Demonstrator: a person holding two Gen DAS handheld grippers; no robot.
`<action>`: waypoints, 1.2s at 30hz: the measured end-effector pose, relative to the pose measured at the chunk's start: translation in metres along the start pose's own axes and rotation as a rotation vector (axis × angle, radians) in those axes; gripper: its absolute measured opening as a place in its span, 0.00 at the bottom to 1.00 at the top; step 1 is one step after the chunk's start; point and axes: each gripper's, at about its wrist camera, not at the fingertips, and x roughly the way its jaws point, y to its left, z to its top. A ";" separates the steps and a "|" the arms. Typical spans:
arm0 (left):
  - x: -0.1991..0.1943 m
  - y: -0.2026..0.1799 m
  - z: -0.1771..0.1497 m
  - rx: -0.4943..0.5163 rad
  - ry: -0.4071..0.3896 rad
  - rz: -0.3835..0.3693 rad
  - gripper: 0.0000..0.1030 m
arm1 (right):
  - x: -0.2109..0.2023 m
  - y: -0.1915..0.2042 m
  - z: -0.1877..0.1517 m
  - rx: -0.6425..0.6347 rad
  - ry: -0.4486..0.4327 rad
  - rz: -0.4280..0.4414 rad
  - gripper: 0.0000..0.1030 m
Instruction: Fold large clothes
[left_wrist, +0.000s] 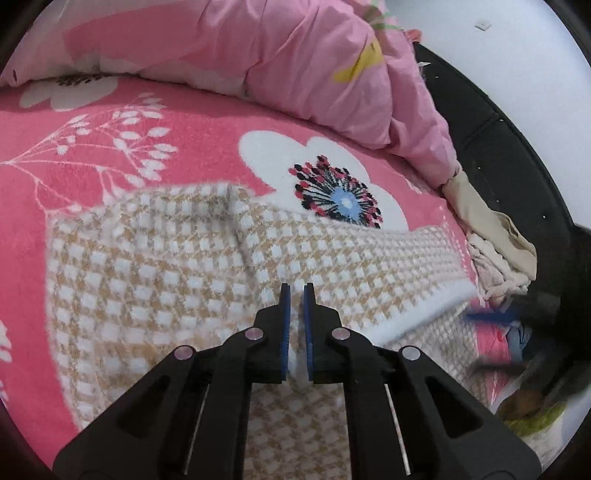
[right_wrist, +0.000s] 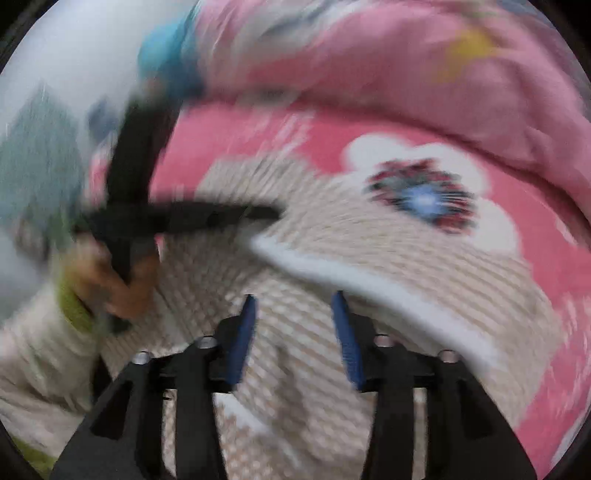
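Lying on: checked sweater (left_wrist: 207, 280) spread over pink floral blanket (left_wrist: 110, 155)
Left gripper (left_wrist: 296, 291): clenched on a white fold of the sweater
Right gripper (right_wrist: 293, 306): released, jaws apart above the sweater, nothing held

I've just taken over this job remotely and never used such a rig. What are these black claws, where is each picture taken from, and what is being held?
Each picture comes from a camera mounted on a hand-held two-finger gripper, looking along its blue-padded fingers. In the left view, the left gripper is nearly shut, pinching a fold of the checked beige-and-white garment, which lies on a pink flowered blanket beside a pink quilt. The right view is blurred. The right gripper stands open above the garment, holding nothing. The person's hand with the left gripper shows at that view's left.
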 end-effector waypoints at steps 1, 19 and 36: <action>-0.001 0.002 -0.002 -0.006 0.001 -0.012 0.08 | -0.025 -0.032 -0.002 0.147 -0.092 0.010 0.67; 0.007 -0.002 -0.009 0.068 -0.025 0.056 0.08 | 0.020 -0.097 -0.015 0.340 -0.035 -0.058 0.14; 0.003 0.002 -0.021 0.099 -0.064 0.052 0.08 | 0.049 -0.047 -0.008 0.114 -0.013 -0.325 0.33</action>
